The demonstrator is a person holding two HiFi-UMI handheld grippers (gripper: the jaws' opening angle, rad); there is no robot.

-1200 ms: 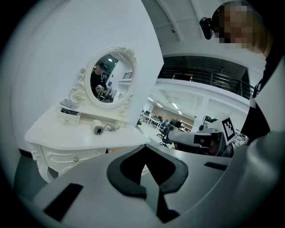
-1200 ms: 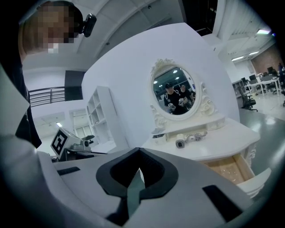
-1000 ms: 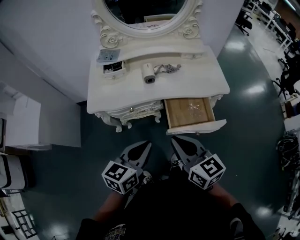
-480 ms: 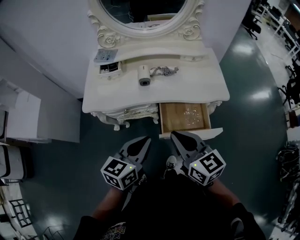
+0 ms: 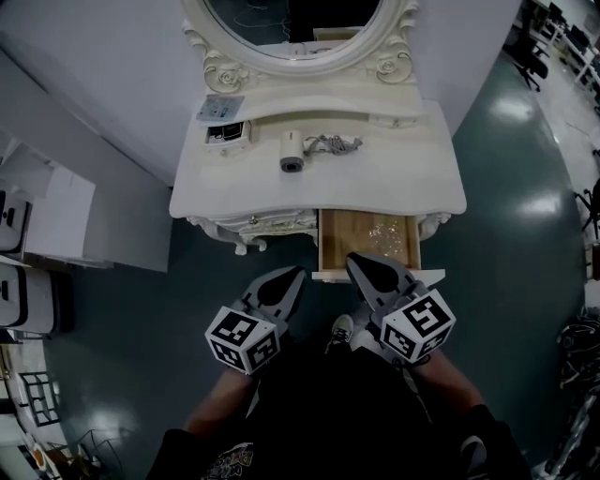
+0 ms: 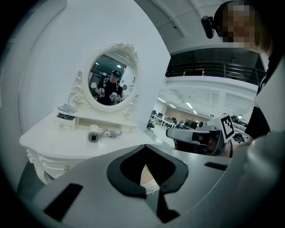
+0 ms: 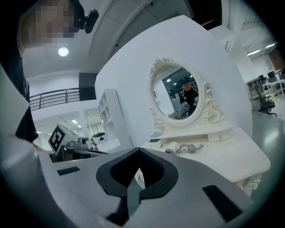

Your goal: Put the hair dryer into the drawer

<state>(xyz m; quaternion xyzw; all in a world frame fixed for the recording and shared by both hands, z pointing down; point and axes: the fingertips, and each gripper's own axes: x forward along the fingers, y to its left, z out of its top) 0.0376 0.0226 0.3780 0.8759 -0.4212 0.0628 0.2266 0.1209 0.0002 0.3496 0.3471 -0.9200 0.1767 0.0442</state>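
Hair dryer (image 5: 292, 152) lay on the top of the white dressing table (image 5: 403, 187), toward the back under the oval mirror (image 5: 291, 23), with one round end facing me and its cord (image 5: 334, 143) bunched just to its right. It was untouched and well apart from both tools. The drawer (image 5: 339, 246) stood pulled out on the table's right side, wooden bottom showing, so I judged the receiving spot ready and the pick-up the step not yet done. I held the left gripper (image 5: 294, 273) and right gripper (image 5: 355, 261) side by side in front of the table, low and near my body. Both had their jaws closed tip to tip with nothing between them, which I read as an approach posture. The right one sat over the drawer's front edge and hid part of it. Something glinted on the drawer floor; I could not tell what. A small box (image 5: 226, 133) and a flat item (image 5: 217, 107) sat at the back left, too small to identify. I could not make out the dryer's handle or plug.
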